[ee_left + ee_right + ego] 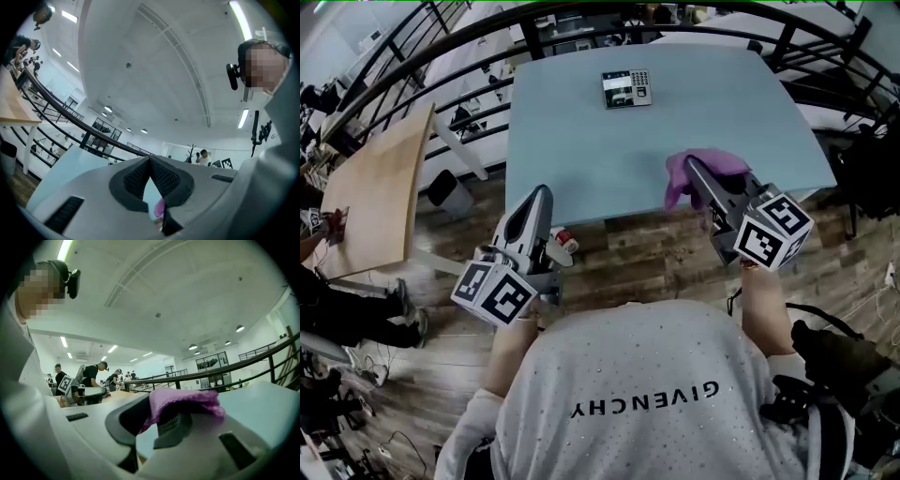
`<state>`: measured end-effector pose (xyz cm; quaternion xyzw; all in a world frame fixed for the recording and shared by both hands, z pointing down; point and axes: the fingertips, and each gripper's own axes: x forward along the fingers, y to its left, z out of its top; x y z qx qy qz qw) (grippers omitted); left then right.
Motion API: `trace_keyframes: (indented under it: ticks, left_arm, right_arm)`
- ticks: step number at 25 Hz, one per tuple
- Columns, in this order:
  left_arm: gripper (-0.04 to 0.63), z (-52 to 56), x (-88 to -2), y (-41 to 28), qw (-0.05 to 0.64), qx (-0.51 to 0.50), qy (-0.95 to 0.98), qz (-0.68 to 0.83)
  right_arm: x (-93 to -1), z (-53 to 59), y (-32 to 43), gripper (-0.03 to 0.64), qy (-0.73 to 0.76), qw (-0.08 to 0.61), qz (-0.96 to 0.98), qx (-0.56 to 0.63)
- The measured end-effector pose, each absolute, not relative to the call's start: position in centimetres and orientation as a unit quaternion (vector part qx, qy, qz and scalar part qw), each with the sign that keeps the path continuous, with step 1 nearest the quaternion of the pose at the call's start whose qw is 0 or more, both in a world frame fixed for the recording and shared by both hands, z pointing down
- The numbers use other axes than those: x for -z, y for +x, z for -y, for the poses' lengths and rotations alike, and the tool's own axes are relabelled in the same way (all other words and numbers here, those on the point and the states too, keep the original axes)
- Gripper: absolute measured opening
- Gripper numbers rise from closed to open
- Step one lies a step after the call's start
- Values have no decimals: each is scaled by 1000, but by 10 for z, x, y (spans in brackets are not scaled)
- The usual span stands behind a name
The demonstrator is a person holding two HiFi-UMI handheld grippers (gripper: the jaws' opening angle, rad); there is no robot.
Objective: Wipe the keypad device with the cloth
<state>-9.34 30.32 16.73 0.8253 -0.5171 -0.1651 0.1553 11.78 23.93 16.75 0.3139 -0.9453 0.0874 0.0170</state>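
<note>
The keypad device [626,88], a small grey box with a screen and buttons, lies flat at the far middle of the light blue table [581,159]. My right gripper [691,169] is over the table's near right part, shut on a pink cloth [705,168] that drapes over its jaws. In the right gripper view the cloth [183,403] covers the jaw tips of the right gripper [157,417]. My left gripper [541,194] is at the table's near edge, well short of the device. Its jaws meet at the tip in the left gripper view [150,161], with nothing between them.
A wooden table [380,187] stands to the left across a strip of plank floor. A black curved railing [412,66] runs behind both tables. People work at desks in the background of the right gripper view [91,373].
</note>
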Motion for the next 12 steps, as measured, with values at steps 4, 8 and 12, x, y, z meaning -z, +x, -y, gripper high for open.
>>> trace_keyframes:
  ticks: [4, 8, 12]
  left_arm:
    - [13, -273, -175, -76, 168, 161, 823, 518]
    - [11, -254, -176, -71, 158, 135, 824, 527]
    - [0, -218, -190, -65, 175, 135, 828, 515]
  right_arm:
    - [-164, -204, 122, 17, 300, -11, 951, -77]
    - [-158, -173, 117, 18, 293, -72, 949, -93]
    - [-172, -137, 105, 18, 284, -73, 951, -102]
